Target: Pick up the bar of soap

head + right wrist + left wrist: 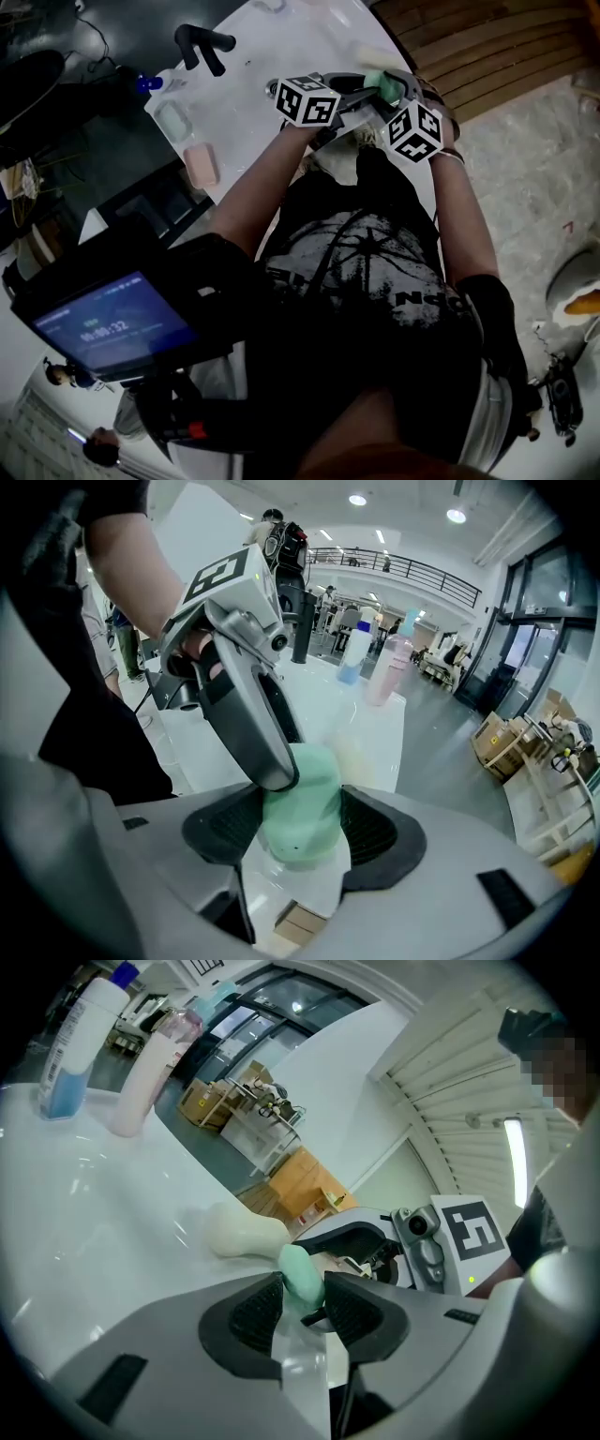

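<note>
A mint-green bar of soap [380, 82] hangs in the air above the near edge of the white table [272, 47], between my two grippers. In the left gripper view, my left gripper [302, 1309] is shut on one narrow end of the soap [302, 1277], which touches both pads. My right gripper [300, 829] is shut on the broad body of the soap [302, 803] and fills the gap between its pads. One finger of the left gripper [246, 710] lies over the soap's left side in the right gripper view.
A cream bar [239, 1232] lies on the table just beyond the soap. A blue bottle [80, 1040] and a pink bottle [150, 1063] stand at the far side. A pink bar [201, 164] lies in a clear tray at the left, a black stand [202, 42] behind it.
</note>
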The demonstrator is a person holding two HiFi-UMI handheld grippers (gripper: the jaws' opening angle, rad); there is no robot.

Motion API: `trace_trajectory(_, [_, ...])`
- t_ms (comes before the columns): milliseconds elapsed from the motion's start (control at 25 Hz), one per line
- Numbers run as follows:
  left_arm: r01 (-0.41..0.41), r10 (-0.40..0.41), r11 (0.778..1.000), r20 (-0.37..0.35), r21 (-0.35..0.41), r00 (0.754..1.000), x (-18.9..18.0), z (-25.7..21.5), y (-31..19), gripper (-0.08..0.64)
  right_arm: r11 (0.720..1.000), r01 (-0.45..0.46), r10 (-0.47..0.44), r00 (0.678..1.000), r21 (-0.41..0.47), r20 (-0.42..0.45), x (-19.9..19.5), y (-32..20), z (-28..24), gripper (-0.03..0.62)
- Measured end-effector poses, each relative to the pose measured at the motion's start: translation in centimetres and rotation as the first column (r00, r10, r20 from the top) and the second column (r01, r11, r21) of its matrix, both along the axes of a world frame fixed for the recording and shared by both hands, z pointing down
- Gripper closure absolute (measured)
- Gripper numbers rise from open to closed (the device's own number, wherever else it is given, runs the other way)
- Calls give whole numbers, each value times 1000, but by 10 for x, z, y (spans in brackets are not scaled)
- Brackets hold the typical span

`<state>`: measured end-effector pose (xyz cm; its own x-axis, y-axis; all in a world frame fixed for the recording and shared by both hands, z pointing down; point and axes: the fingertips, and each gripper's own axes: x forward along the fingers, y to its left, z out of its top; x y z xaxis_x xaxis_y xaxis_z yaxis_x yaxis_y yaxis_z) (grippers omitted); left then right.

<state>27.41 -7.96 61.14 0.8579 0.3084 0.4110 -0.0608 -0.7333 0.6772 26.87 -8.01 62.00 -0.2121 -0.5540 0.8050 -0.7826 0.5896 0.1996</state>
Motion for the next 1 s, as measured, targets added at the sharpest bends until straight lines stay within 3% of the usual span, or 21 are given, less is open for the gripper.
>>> trace_trajectory(320, [-30, 30, 999, 65, -11, 997, 2, 11, -2, 417, 1000, 4, -4, 1000, 17, 25, 3, -3, 5, 324])
trace_trajectory(720, [-49, 34, 992, 125, 114, 992, 0, 16, -10, 376, 1000, -18, 18, 997, -5, 77, 3, -4, 8, 324])
trace_trajectory(800, [-42, 26, 991, 125, 128, 992, -2, 15, -13, 345, 1000, -22, 23, 996, -7, 89, 1, -4, 8, 324])
trace_trajectory(1000, [-37, 20, 991, 126, 131, 992, -9, 14, -18, 345, 999, -35, 35, 995, -1, 95, 1, -4, 5, 324])
